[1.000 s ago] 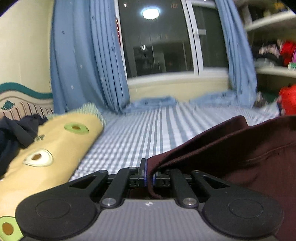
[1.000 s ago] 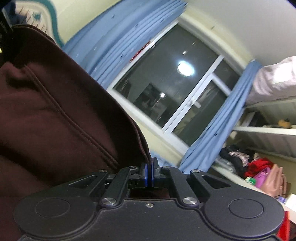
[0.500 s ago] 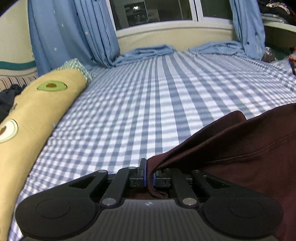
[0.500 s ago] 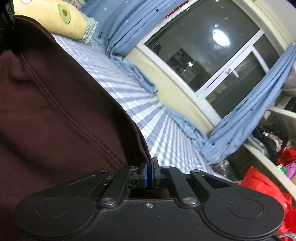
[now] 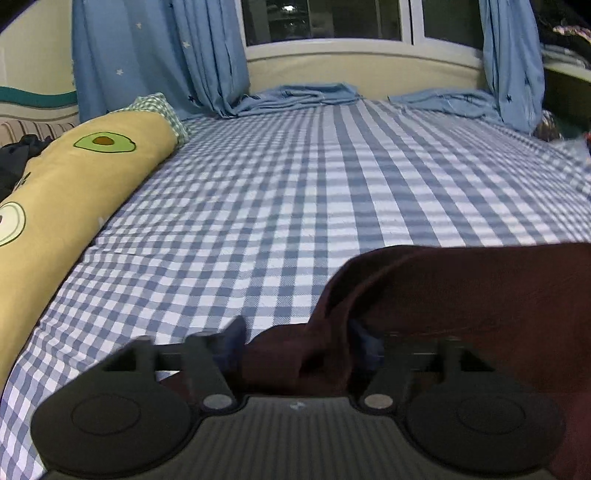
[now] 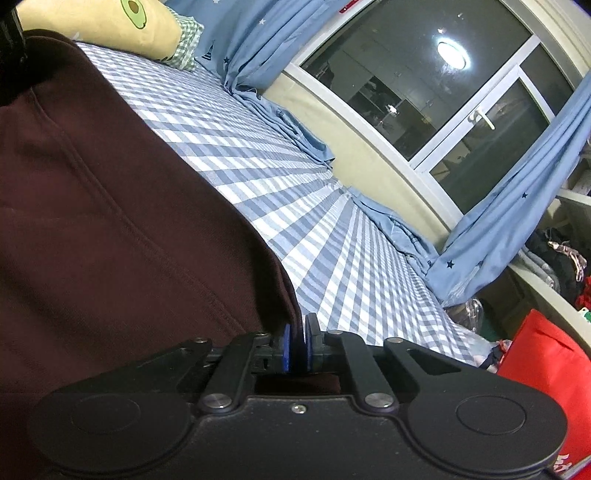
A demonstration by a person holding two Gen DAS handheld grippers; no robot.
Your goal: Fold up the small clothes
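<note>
Maroon knit garment point(image 5: 461, 295) spread low over blue-and-white checked bed sheet point(image 5: 295, 184), seen from left wrist. Edge of garment bunched between blurred blue pads of left gripper point(image 5: 295, 339), no longer pinched; jaws just been opening, now wide apart, cloth lying loose in the gap. Release judged deliberate: near edge laid down on sheet so that a fold can be set or a fresh hold taken. Gripper aimed forward and steeply downward across bed, body close above fabric. Yellow avocado-print bolster point(image 5: 74, 192) along left side of bed, well apart from garment; blue curtains point(image 5: 159, 55) and dark window point(image 5: 325, 18) beyond far end.

From right wrist: same maroon garment point(image 6: 110, 221) filling left half of view, stitched seam running diagonally, outer edge draped down to right gripper point(image 6: 297, 341). Jaws just been opening, now parted by a narrow slit; blue pads point(image 6: 284, 345) no longer pressed together, hem passing just beside and behind left pad, nothing clearly clamped. Hold judged in course of being let go, matching other hand, so both corners settle together. Gripper rolled to one side, pointing shallowly downward along sheet point(image 6: 332, 240). Red bag point(image 6: 535, 362) at lower right, off the bed.
</note>
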